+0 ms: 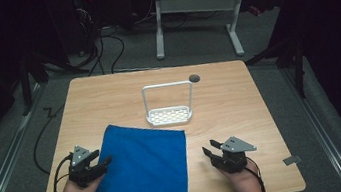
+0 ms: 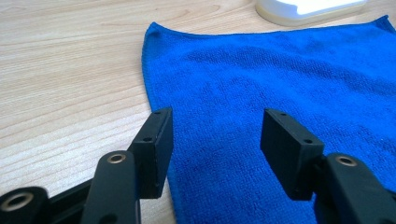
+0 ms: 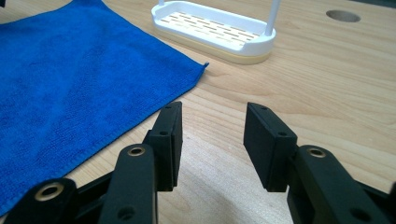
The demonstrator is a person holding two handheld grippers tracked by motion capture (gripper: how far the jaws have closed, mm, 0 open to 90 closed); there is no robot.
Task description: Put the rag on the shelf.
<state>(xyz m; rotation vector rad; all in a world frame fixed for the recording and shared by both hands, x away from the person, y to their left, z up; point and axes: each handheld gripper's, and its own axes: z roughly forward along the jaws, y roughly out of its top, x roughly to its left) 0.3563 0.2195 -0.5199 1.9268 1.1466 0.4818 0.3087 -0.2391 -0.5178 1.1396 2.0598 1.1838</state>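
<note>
While a blue cloth (image 1: 143,168) lay flat on the table (image 1: 241,111), the left tongs (image 1: 98,165) stood apart over its near left edge; the right tongs (image 1: 211,150), also apart and empty, rested beside its other edge, with a white rack (image 1: 169,115) beyond.

Lit table, dark room around it.
High view: light falls from above on the table (image 1: 242,116), floor and surroundings near black, frame soft and a bit grainy. Both gripper views bright and even; blue cloth (image 2: 280,84) texture sharp mid-frame, near jaws slightly soft. White rack (image 2: 303,7) blown out with glare in left gripper view. Soft shadows under the jaws on the wood.
</note>
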